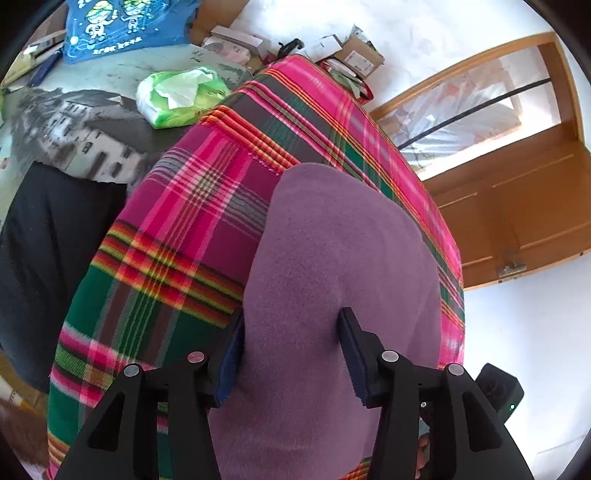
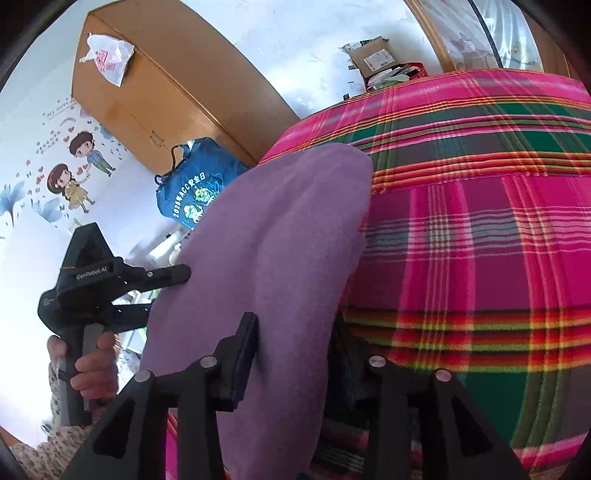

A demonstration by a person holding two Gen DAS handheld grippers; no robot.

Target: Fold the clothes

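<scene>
left gripper [image 1: 291,354] — tilted down, jaws apart astride purple cloth [image 1: 332,258] | right gripper [image 2: 299,354] — angled down beside it, jaws apart | plaid blanket [image 1: 166,240] beneath

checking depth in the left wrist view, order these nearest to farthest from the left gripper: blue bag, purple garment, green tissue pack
1. purple garment, between the left gripper fingers
2. green tissue pack, upper left, beyond the plaid blanket
3. blue bag, top left, farthest back
</scene>
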